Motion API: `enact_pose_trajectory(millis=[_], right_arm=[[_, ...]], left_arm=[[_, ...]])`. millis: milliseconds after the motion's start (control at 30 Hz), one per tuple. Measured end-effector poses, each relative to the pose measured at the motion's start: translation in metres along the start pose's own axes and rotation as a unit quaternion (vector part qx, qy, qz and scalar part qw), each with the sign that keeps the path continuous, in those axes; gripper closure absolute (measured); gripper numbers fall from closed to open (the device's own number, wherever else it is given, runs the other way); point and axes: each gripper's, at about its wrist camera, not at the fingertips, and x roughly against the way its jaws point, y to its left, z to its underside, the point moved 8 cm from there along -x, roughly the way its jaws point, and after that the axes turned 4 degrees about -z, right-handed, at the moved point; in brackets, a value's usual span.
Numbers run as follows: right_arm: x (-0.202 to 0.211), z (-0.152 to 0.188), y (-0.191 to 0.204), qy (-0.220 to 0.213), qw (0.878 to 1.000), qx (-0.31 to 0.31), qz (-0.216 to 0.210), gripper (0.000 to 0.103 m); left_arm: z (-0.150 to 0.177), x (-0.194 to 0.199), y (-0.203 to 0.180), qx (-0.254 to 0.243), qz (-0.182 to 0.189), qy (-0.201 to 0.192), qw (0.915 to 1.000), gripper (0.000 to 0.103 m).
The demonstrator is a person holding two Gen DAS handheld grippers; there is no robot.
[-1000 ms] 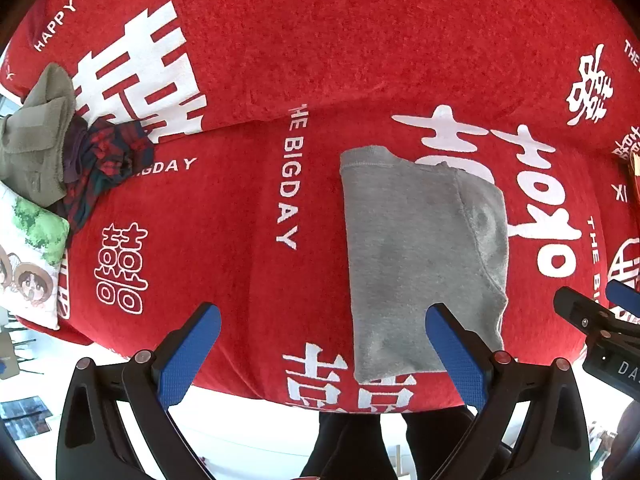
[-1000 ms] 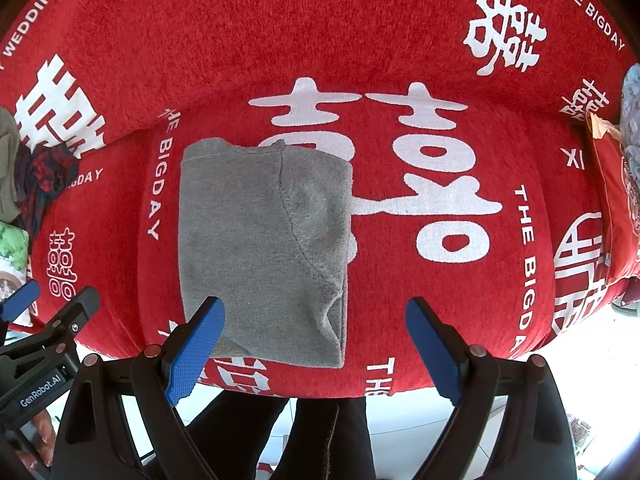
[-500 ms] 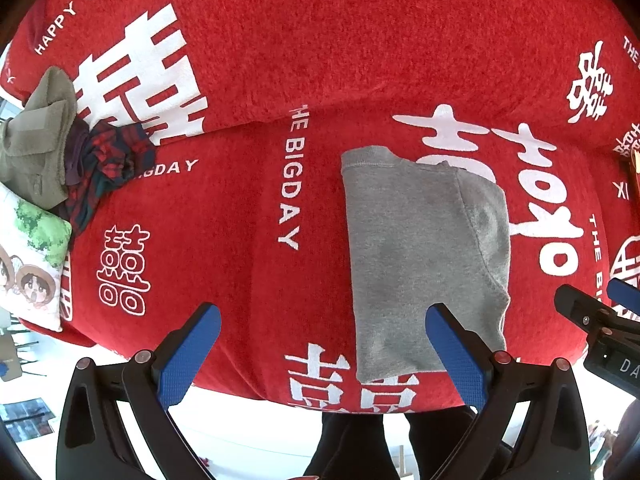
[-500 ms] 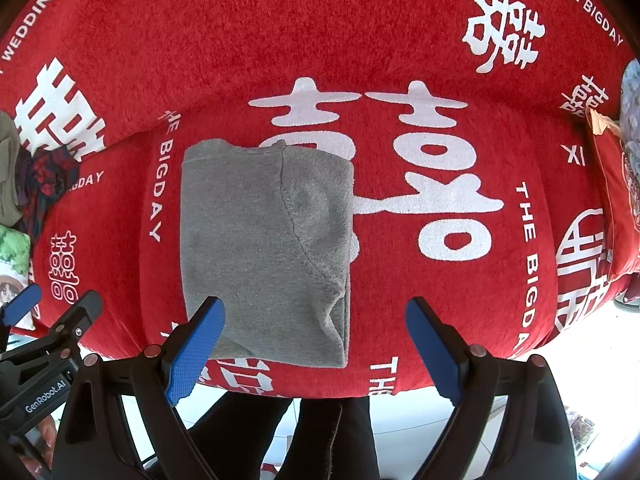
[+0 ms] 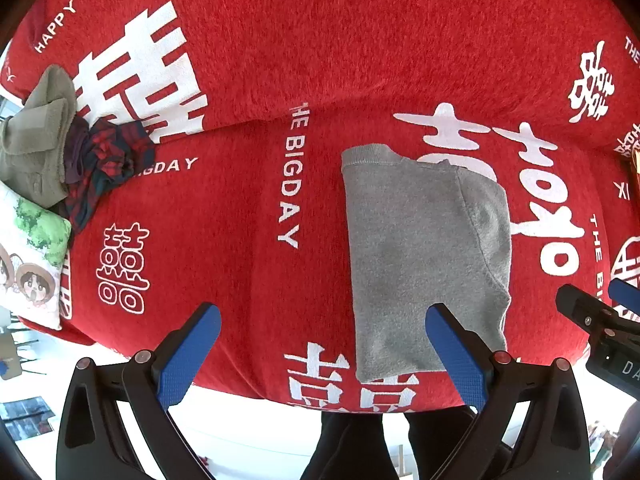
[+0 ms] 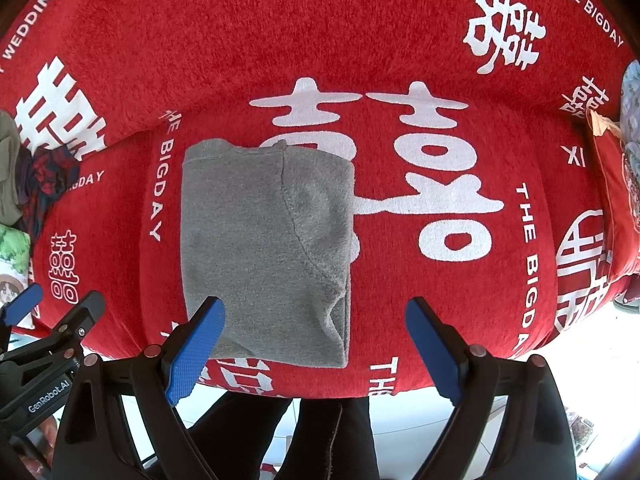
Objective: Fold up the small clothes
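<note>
A grey fleece garment (image 5: 424,256) (image 6: 264,248) lies folded into a flat rectangle on the seat of a red sofa (image 5: 248,208) (image 6: 472,292) printed with white characters. My left gripper (image 5: 324,344) hovers open above the sofa's front edge, its right finger over the garment's near left corner. My right gripper (image 6: 316,344) is open too, its left finger over the garment's near edge. Neither holds anything. Each gripper shows at the edge of the other's view.
A pile of olive and dark plaid clothes (image 5: 64,156) (image 6: 32,176) sits at the sofa's left end beside a cartoon-print cushion (image 5: 32,264). Another cushion (image 6: 624,184) leans at the right end. A person's dark trouser legs (image 6: 320,432) stand below the seat edge.
Both views have shifted very slightly; the garment lies as before and both grippers stay open.
</note>
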Motion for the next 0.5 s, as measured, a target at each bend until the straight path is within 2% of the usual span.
enact_pose_trajectory(millis=[500], right_arm=[[-0.0033,-0.0046,0.0012,0.004,1.0,0.004,-0.006,0.01]], left_arm=[[-0.002,-0.0043,-0.0025,0.015,0.011,0.004,0.9998,0.001]])
